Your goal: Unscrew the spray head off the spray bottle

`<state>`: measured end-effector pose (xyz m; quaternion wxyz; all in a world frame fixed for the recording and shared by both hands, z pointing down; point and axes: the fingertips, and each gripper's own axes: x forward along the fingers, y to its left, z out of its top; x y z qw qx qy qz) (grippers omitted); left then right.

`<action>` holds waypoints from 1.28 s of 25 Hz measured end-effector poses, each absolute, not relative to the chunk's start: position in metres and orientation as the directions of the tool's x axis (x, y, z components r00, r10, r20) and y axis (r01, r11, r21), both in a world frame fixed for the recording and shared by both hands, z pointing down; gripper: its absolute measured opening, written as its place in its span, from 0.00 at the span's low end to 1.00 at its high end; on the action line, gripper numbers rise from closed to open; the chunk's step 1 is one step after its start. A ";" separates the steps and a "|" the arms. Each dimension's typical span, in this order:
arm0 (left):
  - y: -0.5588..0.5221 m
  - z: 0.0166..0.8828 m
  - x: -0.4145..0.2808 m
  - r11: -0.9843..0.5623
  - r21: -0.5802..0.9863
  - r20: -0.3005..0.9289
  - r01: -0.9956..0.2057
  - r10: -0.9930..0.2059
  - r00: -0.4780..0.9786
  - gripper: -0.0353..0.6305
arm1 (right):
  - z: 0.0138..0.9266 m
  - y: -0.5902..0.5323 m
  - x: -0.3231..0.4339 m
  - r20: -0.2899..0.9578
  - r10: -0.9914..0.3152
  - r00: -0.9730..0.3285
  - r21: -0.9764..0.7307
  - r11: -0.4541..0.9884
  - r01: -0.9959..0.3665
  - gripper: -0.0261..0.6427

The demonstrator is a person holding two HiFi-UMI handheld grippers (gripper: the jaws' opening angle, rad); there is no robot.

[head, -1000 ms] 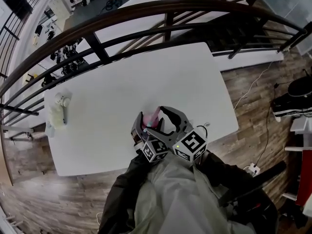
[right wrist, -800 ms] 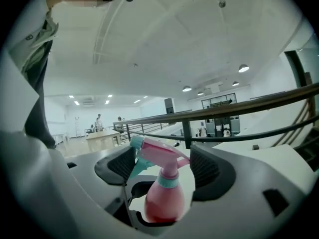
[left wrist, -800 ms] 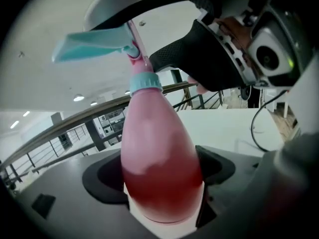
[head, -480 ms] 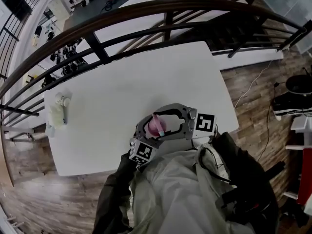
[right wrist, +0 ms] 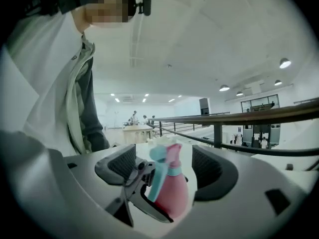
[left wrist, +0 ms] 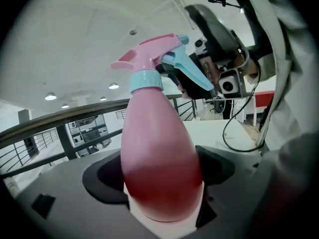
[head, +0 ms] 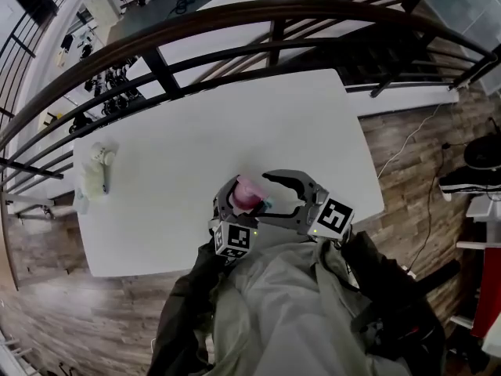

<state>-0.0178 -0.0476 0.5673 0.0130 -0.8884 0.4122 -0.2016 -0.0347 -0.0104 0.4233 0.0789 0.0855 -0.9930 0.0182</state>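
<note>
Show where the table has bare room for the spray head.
Free: table centre and right end, back to the railing. A white bundle sits at the left end. Crowded: near edge, where left tool grips the spray bottle, right tool open around its spray head.

From the head view, only the pink top of the spray bottle [head: 247, 192] showed, the rest hidden beneath the left gripper [head: 237, 200]. A pale object [head: 95, 172] lying well left of the bottle was too small to identify.
</note>
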 end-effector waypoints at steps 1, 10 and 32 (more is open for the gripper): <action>-0.046 0.567 -0.016 -0.664 -0.195 0.350 -0.721 -0.734 0.582 0.70 | 0.427 -0.005 -0.037 0.190 -0.168 -0.967 0.004 0.985 -0.170 0.53; -0.032 0.563 -0.013 -0.740 -0.105 0.307 -0.664 -0.659 0.686 0.70 | 0.447 -0.029 -0.014 0.255 -0.136 -0.957 -0.015 0.989 -0.145 0.38; -0.025 0.612 -0.034 -0.714 -0.033 0.339 -0.700 -0.667 0.664 0.70 | 0.529 -0.033 0.049 0.177 -0.441 -0.880 -0.322 0.819 -0.475 0.38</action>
